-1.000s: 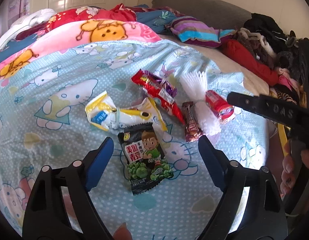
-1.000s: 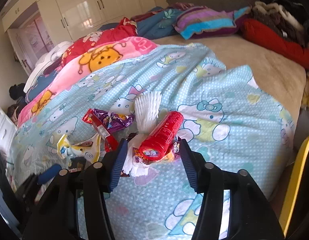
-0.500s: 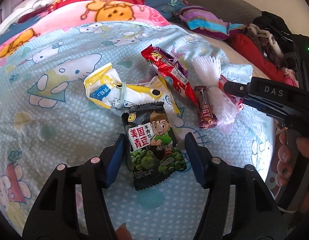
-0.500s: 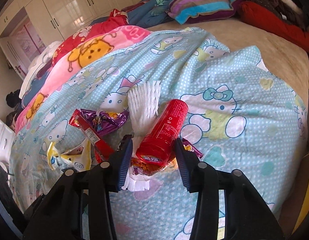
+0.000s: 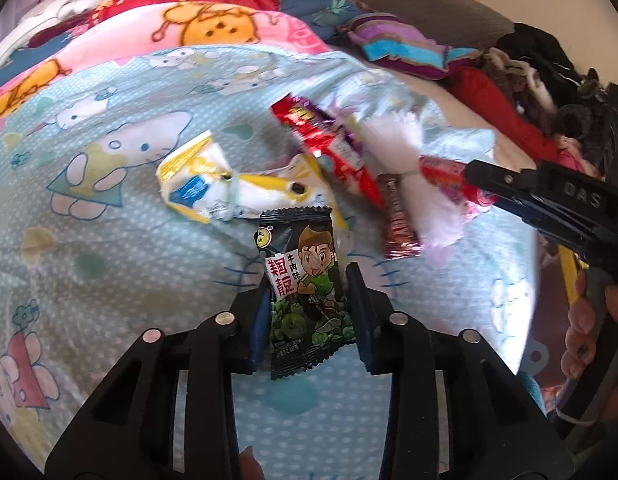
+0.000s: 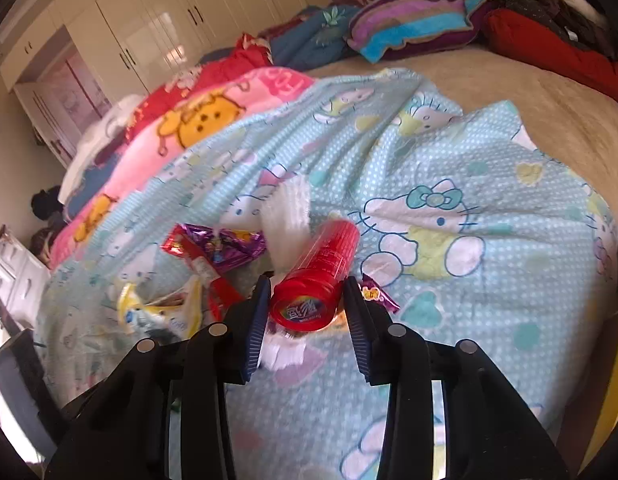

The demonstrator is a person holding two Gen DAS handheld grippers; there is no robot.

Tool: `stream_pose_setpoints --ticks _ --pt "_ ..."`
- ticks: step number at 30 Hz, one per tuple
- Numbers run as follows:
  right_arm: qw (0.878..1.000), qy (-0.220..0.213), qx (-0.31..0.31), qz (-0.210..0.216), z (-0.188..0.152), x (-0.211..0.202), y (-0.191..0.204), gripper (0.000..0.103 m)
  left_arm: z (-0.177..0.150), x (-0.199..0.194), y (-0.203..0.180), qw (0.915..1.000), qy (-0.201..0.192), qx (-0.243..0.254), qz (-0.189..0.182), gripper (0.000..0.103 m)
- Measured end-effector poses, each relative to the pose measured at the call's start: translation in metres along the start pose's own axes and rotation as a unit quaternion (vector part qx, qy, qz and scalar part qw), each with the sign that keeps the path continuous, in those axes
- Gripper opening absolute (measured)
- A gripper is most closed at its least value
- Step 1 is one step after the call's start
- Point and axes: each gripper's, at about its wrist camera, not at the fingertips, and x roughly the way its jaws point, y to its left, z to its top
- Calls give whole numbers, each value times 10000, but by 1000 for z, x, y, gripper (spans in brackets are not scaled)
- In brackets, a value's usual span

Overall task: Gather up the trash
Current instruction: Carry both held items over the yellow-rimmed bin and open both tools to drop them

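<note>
Trash lies on a light-blue cartoon-cat blanket [image 5: 109, 248]. My left gripper [image 5: 309, 296] is shut on a black green-pea snack packet [image 5: 305, 280] with a cartoon boy on it. My right gripper [image 6: 307, 300] is shut on a red cylindrical tube [image 6: 321, 268]; it also shows from the side in the left wrist view [image 5: 469, 188], gripping the red tube [image 5: 445, 176]. Beyond lie a yellow-white wrapper [image 5: 229, 192], a red wrapper [image 5: 329, 148], a brown candy bar wrapper [image 5: 399, 224] and a white foam net [image 5: 413, 176].
Pink and red blankets [image 5: 169, 36] and a striped pillow [image 6: 413, 24] lie at the far side of the bed. A pile of clothes [image 5: 541, 92] sits at the right. White wardrobes [image 6: 157, 24] stand behind. A yellow edge [image 6: 613, 380] shows at the right.
Both grippers have closed: the left on the green-pea packet, the right on the red tube. Both moved forward to their items.
</note>
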Motion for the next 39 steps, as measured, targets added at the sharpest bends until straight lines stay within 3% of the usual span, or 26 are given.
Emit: stream_pose_setpoints --ticks 16,28,39 --pt "9975 -693 145 59 -11 -76 -19 34 15 -35 -48 9967 -464 419 -516 24" --pt "9959 -848 299 26 -17 -101 -37 34 15 -48 -76 9926 -570 749 -765 24" --pt "9914 -1168 552 212 0 -122 -56 34 12 -56 -100 9889 -625 1008 -890 24"
